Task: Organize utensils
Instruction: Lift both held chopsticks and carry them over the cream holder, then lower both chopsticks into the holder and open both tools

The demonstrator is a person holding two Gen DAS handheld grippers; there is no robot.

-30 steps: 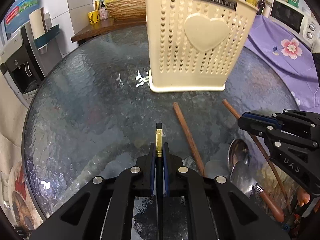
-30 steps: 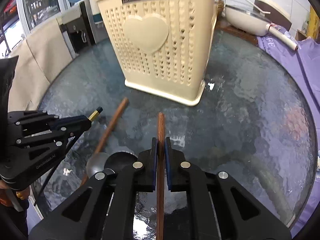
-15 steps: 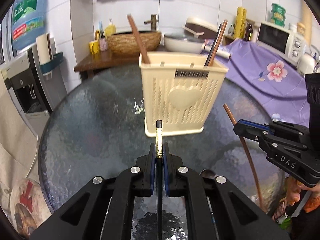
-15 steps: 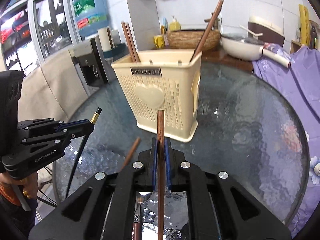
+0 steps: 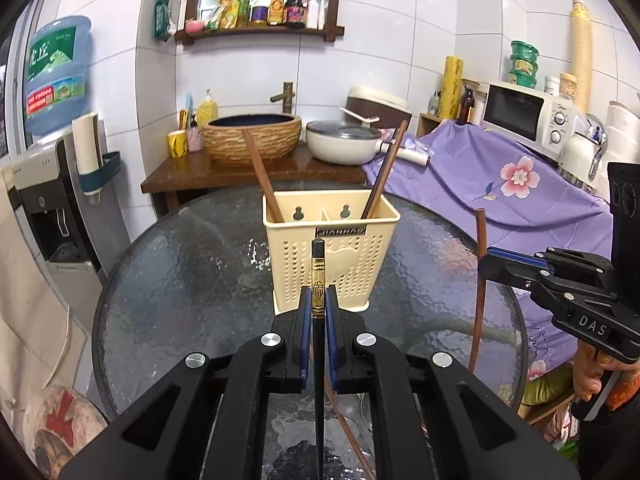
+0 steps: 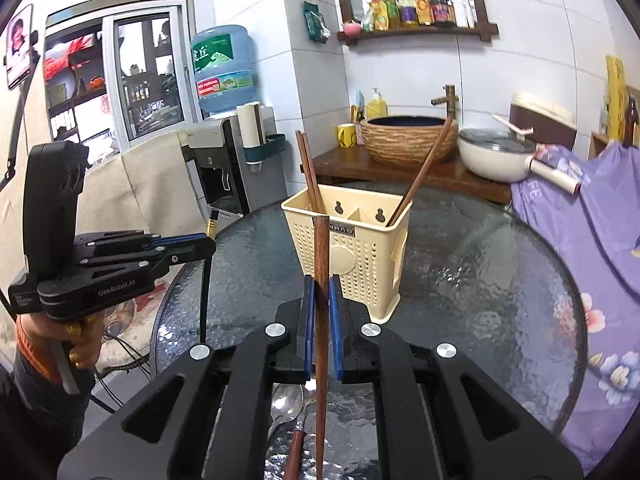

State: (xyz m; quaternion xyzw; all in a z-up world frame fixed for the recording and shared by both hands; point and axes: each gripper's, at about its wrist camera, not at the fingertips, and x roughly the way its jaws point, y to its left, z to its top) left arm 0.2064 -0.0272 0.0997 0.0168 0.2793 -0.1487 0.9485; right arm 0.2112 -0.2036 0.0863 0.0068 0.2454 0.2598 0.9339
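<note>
Chopsticks clamped, one in each of your grippers, above the glass table (image 5: 180, 280).
Your left gripper (image 5: 319, 300) pinches a black chopstick (image 5: 319, 344); your right gripper (image 6: 321, 292) pinches a brown chopstick (image 6: 321, 300); cream holder (image 5: 340, 256) stands mid-frame.

left gripper (image 5: 319, 300) now lifted clear above the glass table (image 5: 180, 280) with its black chopstick (image 5: 318, 276), right gripper (image 6: 321, 300) likewise raised with brown chopstick (image 6: 321, 260), cream holder (image 5: 332, 252) now farther and lower in both views
</note>
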